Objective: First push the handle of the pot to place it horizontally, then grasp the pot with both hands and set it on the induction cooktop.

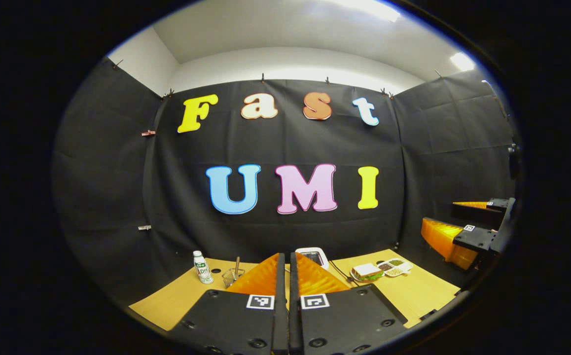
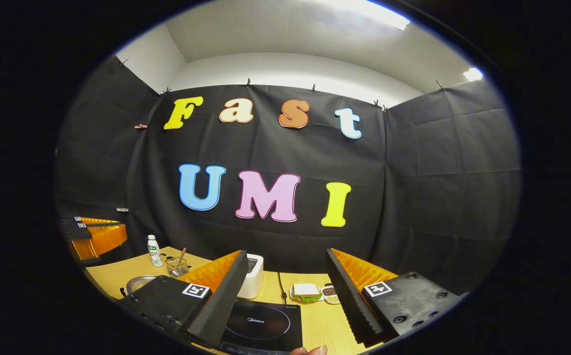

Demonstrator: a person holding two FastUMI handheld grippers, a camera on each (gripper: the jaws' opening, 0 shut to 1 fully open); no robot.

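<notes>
On the light wooden table (image 2: 118, 276), the black glass induction cooktop (image 2: 263, 325) lies nearest; the white toaster (image 2: 253, 276) stands at its 12 o'clock, the round steel pot (image 2: 137, 283) at 9 o'clock, the sandwich plate (image 2: 306, 292) at 2 o'clock.

Ahead of your right gripper (image 2: 285, 291) lies a black induction cooktop (image 2: 263, 323) with a thin pale ring, on a light tan wooden table (image 2: 322, 315). Just beyond it stands a white toaster (image 2: 253, 276). Left of it you see the pot's (image 2: 137, 283) silvery rim and a white bottle (image 2: 154, 250) with a green label.
</notes>
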